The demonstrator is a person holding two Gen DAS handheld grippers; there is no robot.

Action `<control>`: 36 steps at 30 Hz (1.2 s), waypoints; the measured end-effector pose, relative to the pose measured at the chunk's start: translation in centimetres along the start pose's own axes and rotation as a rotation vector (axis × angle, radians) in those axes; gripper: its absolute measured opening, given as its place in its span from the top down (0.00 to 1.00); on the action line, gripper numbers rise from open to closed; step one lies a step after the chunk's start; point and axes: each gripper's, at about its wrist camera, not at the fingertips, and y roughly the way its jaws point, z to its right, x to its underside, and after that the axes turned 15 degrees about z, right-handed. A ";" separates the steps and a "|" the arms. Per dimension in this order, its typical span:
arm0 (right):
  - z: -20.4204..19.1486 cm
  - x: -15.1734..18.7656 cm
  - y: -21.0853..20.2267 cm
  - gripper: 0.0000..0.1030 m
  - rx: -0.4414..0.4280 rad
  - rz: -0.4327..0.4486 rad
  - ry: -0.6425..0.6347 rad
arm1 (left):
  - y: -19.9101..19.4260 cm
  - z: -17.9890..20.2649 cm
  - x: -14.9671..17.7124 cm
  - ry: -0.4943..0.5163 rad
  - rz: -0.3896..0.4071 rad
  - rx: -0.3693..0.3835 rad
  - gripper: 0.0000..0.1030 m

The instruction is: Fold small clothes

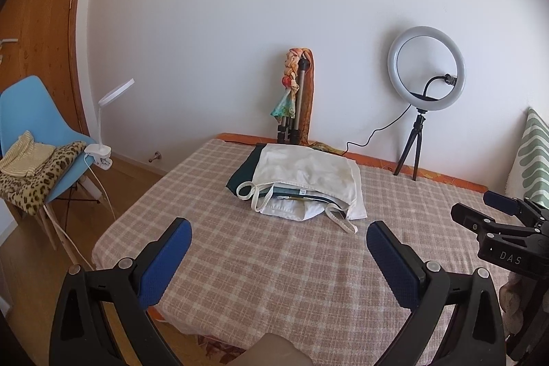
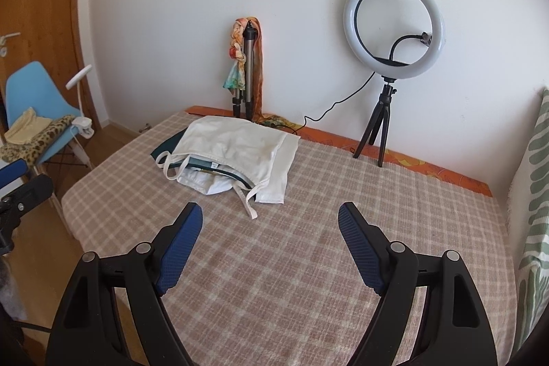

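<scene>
A small stack of folded clothes (image 1: 302,180) lies toward the far middle of the bed (image 1: 274,280), which is covered by a pink-and-cream checked blanket; a white garment sits on top, dark green fabric shows beneath it at the left, and white straps trail toward the near side. The left tool (image 1: 278,242) hovers over the near part of the bed, released, its blue pads wide apart with nothing between them. The right tool (image 2: 271,222) hangs just to its right, likewise released and empty, near the stack but not touching it. A ring light (image 2: 394,26) on a small tripod stands at the far right against the wall, and a blue chair (image 1: 31,126) with clothes on it sits at the left.
</scene>
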 end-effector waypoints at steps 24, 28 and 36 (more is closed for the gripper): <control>0.0 0.2 -0.6 0.21 -0.005 -0.002 0.004 | -1.0 0.8 0.3 0.010 -0.006 0.009 0.00; -0.1 0.3 -0.6 0.21 -0.003 -0.003 0.001 | -1.0 0.9 0.3 0.007 -0.008 0.010 0.00; 0.1 0.6 -0.6 0.21 -0.003 -0.014 0.005 | -0.6 1.1 0.4 0.007 -0.020 0.010 0.00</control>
